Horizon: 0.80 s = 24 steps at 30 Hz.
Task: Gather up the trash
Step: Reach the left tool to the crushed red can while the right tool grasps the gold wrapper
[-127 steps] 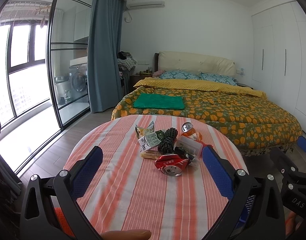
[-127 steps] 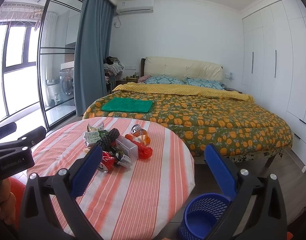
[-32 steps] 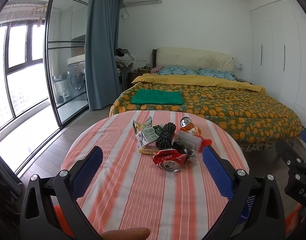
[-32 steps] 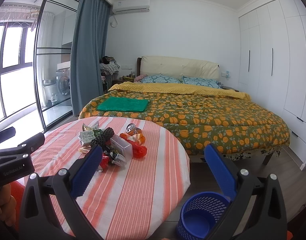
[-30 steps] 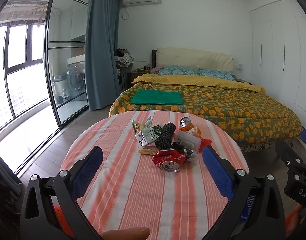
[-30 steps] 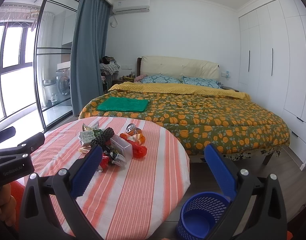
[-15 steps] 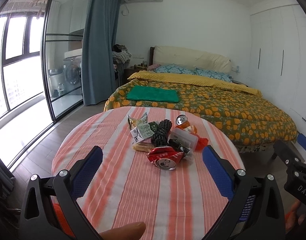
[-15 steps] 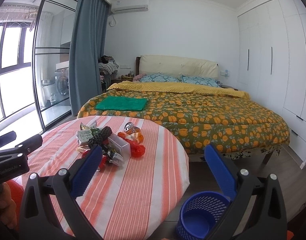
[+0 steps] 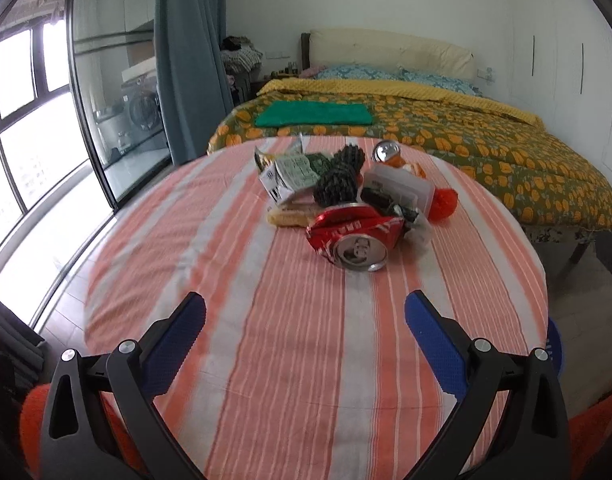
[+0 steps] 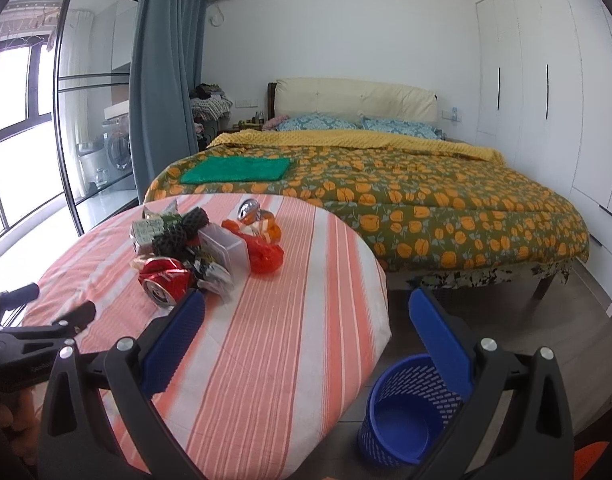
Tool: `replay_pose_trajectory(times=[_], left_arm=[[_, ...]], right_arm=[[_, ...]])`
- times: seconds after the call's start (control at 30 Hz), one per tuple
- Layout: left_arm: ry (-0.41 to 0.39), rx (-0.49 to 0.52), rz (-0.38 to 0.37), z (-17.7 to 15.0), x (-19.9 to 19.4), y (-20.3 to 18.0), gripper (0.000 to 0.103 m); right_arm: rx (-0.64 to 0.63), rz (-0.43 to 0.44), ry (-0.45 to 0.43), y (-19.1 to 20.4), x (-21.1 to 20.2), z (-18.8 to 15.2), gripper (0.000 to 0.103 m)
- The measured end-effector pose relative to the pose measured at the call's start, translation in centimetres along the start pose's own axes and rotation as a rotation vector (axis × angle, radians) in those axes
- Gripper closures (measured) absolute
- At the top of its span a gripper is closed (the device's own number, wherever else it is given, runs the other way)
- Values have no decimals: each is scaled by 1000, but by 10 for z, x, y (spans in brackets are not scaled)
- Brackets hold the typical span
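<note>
The left claw hangs wide and empty over the striped bench; the crushed red can lies at its 12 o'clock, fronting the trash pile; the right claw gapes wide, empty; the blue basket stands on the floor at its 5 o'clock.

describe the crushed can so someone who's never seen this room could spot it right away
Start at the round table with the orange and white striped cloth at the foot of the bed. A small pile of trash sits on it. The crushed red can lies on its side at the pile's near edge, the only red metal piece, its silver end facing the camera.
</note>
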<state>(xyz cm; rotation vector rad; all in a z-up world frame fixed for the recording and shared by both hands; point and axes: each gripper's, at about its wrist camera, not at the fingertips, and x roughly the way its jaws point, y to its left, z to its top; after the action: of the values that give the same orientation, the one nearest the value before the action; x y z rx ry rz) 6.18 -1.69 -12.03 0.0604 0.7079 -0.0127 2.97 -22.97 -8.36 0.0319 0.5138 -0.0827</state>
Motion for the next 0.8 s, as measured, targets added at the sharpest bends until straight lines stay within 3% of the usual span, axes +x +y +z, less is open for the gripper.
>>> replay_pose_trajectory(times=[0.2,0.57,0.8], left_arm=[[99,-16,-5,-8,46,-14,4],[170,-20,48,31,117,-55,4],[188,-101,91,30,123,-14,4]], right_arm=[[12,16,37,-7,16,-12,5],[42,20,55,-22,23,-16,5],[48,16,73,-25,29,-21,5]])
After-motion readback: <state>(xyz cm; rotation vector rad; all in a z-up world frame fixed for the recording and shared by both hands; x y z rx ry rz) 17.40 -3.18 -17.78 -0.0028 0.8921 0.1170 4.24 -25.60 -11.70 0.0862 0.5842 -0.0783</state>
